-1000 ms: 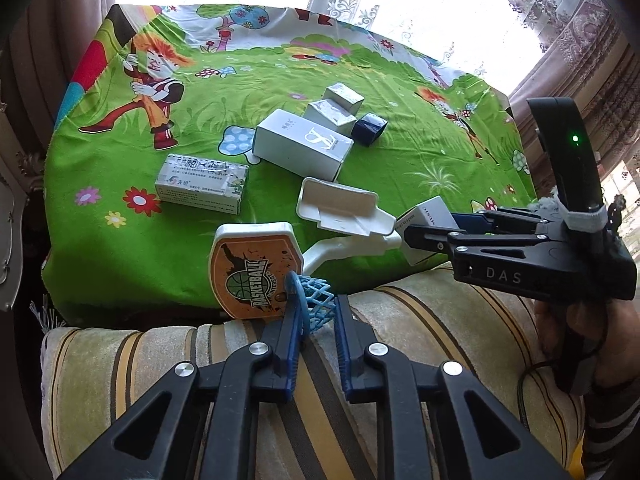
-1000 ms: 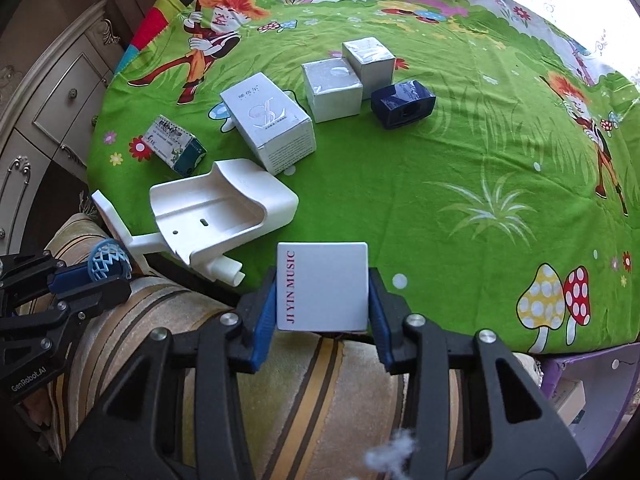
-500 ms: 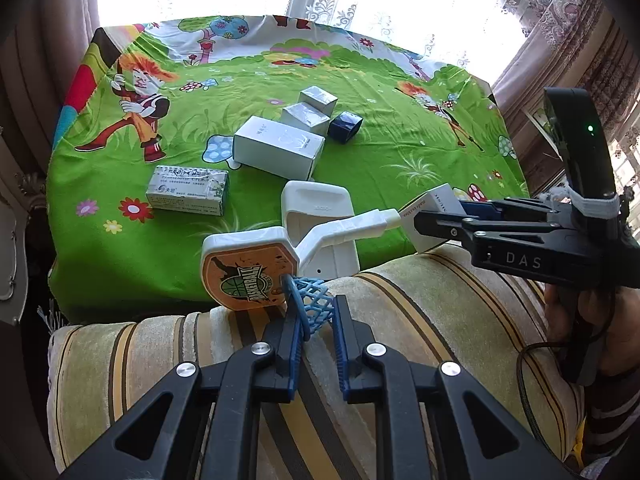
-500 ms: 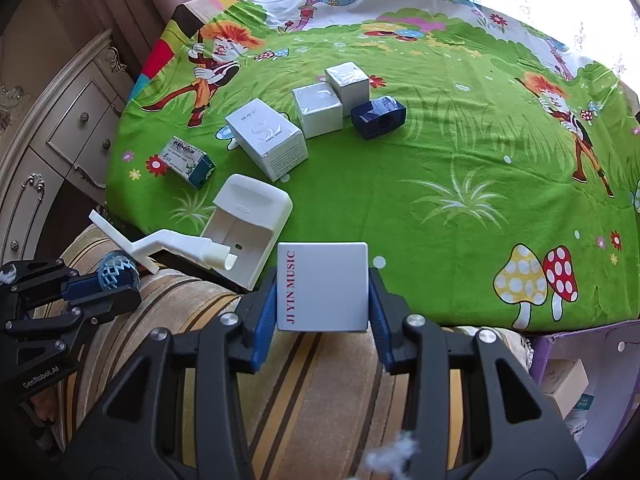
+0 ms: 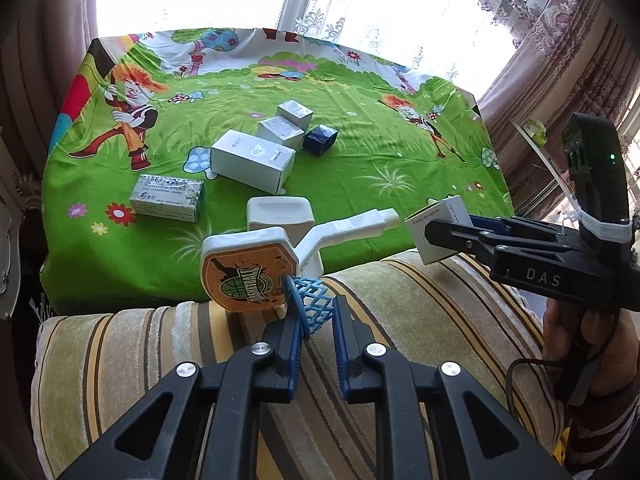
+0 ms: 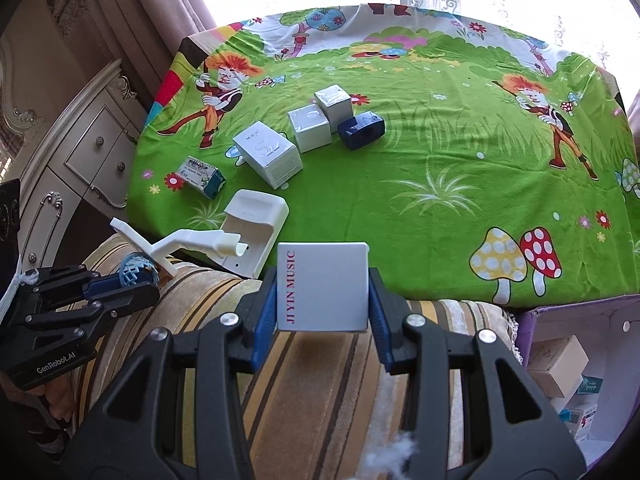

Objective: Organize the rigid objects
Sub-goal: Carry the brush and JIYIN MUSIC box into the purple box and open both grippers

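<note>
Boxes sit in a little group on the big table cloth (image 6: 460, 168), which is bright green with cartoon kids, mushrooms and flowers; a sunny window with lace curtains (image 5: 320, 4) is behind it, a cream dresser (image 6: 76, 160) stands at one side, and a striped cushion (image 5: 400, 292) lies at the near edge; the long white box (image 6: 267, 159) is the biggest, with two small silver boxes (image 6: 310, 128) and a dark blue box (image 6: 361, 130) just beside it, and a green and white box (image 6: 202, 172) a bit apart; the right gripper (image 6: 323, 300) is clamped on a white square box (image 6: 323, 286) above the cushion; the left gripper (image 5: 316, 320) is squeezed tight on the blue net of a toy basketball hoop (image 5: 250, 270), whose white base (image 5: 279, 216) is at the cloth's near edge.
</note>
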Demonstrator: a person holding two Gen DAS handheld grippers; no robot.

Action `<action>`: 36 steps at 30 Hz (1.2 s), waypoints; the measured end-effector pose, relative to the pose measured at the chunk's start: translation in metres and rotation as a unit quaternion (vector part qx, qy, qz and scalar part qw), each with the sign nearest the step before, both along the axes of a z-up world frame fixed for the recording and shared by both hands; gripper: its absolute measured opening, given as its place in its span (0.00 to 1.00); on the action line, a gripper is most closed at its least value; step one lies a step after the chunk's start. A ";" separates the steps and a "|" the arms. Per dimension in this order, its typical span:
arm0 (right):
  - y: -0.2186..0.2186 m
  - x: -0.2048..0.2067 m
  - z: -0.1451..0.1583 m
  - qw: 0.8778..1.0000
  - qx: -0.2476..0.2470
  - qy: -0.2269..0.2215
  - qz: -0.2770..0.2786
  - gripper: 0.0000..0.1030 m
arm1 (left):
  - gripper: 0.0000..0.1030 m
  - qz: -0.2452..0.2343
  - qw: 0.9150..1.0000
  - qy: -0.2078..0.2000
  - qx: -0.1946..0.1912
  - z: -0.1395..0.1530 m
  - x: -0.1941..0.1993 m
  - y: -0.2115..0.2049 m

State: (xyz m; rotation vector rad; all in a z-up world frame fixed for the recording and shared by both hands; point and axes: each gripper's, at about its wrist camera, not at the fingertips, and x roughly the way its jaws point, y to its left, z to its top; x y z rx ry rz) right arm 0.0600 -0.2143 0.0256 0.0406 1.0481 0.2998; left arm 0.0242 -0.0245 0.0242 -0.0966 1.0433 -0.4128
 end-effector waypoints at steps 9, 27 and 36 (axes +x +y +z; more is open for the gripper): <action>-0.048 -0.032 0.019 0.999 0.010 -0.027 -0.041 0.44 | 0.14 -0.030 0.999 -0.009 -0.009 0.011 -0.008 -0.037; -0.187 -0.092 0.037 0.982 0.003 -0.056 -0.178 0.44 | 0.13 -0.132 0.991 -0.018 -0.019 0.027 -0.023 -0.142; -0.253 -0.107 0.033 0.967 -0.011 -0.055 -0.248 0.44 | 0.13 -0.178 0.983 0.005 -0.041 0.025 -0.013 -0.208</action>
